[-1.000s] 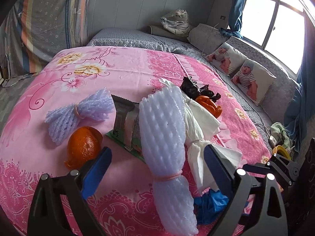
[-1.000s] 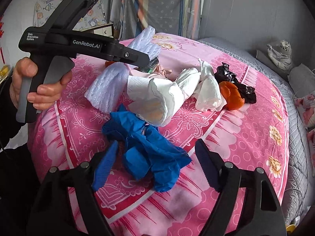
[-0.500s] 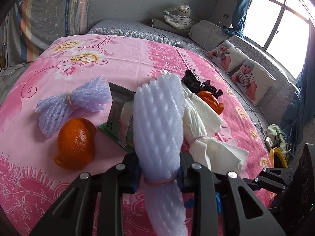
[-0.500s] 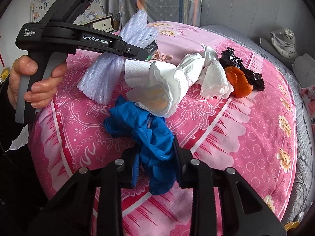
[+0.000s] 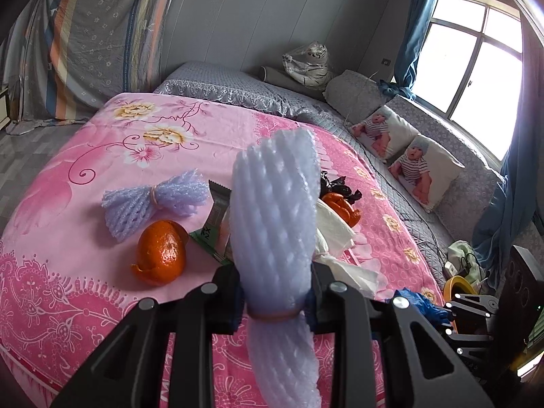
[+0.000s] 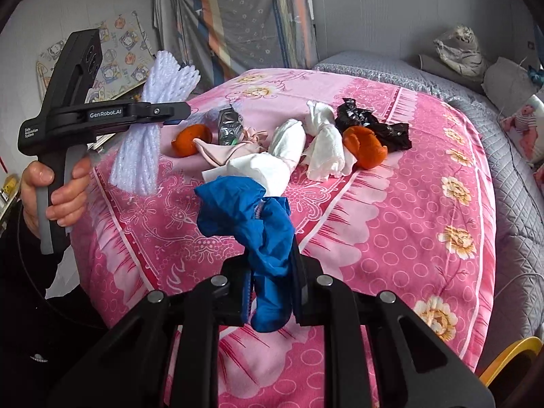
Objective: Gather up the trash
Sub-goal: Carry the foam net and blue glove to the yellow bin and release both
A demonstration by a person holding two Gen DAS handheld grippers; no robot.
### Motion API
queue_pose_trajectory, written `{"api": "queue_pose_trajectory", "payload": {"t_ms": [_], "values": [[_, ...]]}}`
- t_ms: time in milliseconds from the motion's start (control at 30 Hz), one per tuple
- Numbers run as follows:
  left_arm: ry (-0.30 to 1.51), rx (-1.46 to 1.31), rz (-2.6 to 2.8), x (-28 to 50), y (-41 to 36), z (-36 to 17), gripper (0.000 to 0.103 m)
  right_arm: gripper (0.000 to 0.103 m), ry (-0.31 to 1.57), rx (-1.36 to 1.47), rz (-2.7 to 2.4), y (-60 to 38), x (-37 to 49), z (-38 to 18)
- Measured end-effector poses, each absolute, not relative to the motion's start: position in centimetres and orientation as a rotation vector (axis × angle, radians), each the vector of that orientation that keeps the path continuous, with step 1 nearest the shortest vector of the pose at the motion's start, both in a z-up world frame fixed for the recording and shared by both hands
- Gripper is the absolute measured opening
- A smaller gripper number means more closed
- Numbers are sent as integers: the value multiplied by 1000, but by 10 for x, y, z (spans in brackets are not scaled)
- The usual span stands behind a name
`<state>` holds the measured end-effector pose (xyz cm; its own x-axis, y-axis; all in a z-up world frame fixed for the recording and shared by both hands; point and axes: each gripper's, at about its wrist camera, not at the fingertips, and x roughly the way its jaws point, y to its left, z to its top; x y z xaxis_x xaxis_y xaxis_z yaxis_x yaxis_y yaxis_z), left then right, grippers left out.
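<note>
My left gripper (image 5: 274,301) is shut on a white foam net bundle (image 5: 275,210) and holds it above the pink bed; it also shows in the right wrist view (image 6: 153,136). My right gripper (image 6: 272,295) is shut on a crumpled blue glove (image 6: 258,224), lifted off the bed. On the bed lie a purple foam net (image 5: 153,197), an orange peel (image 5: 159,253), a foil wrapper (image 6: 229,129), white tissues (image 6: 323,146), a second orange peel (image 6: 365,148) and a black plastic bag (image 6: 374,122).
The pink bedspread (image 6: 425,176) covers a bed with grey quilt and pillows (image 5: 401,136) at the far side. A yellow bin rim (image 6: 510,357) shows at the lower right beside the bed. A window (image 5: 476,51) is at the right.
Both grippers closed on their items half a second ago and have since lifted them off the bed: the foam net in the left, the blue glove in the right.
</note>
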<state>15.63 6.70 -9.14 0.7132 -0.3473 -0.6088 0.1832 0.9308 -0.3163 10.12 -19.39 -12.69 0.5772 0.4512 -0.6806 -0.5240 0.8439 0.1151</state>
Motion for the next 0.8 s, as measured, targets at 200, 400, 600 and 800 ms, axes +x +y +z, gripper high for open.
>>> {"api": "queue_pose_trajectory", "payload": {"t_ms": [200, 400, 600, 800], "values": [[717, -226, -329, 153, 48, -86, 25, 16, 740, -55, 490, -217, 97, -119], [723, -181, -394, 153, 14, -83, 25, 16, 720, -5, 405, -247, 94, -116], [730, -142, -470, 157, -25, -80, 25, 16, 695, 33, 293, -285, 87, -112], [737, -91, -561, 158, -75, -75, 25, 16, 674, 95, 167, -333, 75, -109]]}}
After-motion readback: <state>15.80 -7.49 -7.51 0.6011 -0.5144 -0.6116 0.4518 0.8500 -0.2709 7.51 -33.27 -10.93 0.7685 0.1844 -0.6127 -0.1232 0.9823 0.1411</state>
